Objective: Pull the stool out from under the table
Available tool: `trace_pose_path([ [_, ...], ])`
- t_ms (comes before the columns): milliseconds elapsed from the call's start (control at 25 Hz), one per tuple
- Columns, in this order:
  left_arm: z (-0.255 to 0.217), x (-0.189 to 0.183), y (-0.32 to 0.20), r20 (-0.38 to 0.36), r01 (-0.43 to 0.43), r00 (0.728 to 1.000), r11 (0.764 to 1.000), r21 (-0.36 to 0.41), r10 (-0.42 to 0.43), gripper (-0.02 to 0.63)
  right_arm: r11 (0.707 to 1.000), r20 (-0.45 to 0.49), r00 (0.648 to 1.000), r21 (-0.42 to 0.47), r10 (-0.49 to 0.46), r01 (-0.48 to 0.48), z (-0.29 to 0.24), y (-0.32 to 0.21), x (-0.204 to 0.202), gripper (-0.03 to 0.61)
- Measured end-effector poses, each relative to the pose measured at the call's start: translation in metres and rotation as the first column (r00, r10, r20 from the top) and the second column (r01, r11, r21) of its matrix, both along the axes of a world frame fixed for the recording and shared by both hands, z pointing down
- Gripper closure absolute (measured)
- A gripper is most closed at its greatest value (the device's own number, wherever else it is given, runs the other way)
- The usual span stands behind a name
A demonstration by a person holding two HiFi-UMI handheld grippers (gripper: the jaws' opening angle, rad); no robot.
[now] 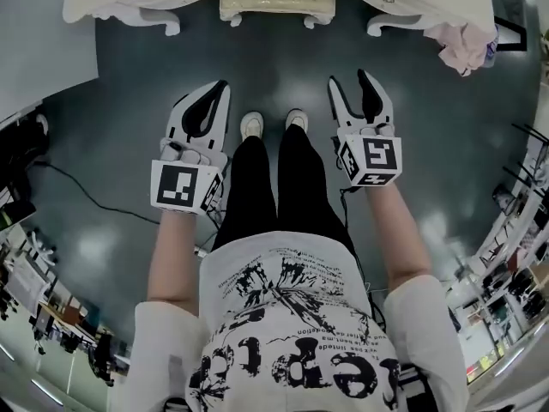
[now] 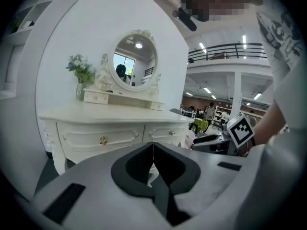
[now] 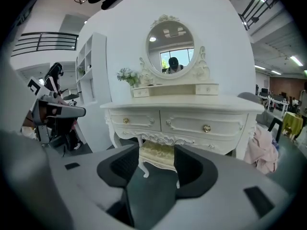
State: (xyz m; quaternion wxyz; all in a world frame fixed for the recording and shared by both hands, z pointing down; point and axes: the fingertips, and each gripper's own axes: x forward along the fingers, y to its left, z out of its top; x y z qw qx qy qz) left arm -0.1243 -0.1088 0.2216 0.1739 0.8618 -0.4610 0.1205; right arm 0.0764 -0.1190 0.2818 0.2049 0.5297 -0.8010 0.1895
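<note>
L gripper — jaws closed tip to tip, nothing gripped. R gripper — jaws spread, nothing between them. Both are held above the dark floor, either side of the person's shoes. Stool, cream cushion, curved white legs, sits tucked under the white dressing table, well ahead of both grippers. Pink cloth by table's right end.

Beyond hand-held gripper (jaws together): dressing table
</note>
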Motion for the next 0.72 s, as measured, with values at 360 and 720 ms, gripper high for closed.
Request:
trace_pose_path([
  [360, 0.139, 0.01, -0.016, -0.007, 0.053, 0.999, 0.998, -0.038, -0.054, 0.592, 0.993, -0.072, 0.997, -0.11, 0.029, -0.037, 0.193, -0.035, 0.019, 0.356],
  [720, 0.269, 0.011, -0.031, 0.045, 0.064, 0.997, 0.998, -0.017, -0.063, 0.593, 0.993, -0.179, 0.982, -0.094, 0.058, -0.075, 0.337, -0.077, 0.052, 0.337],
])
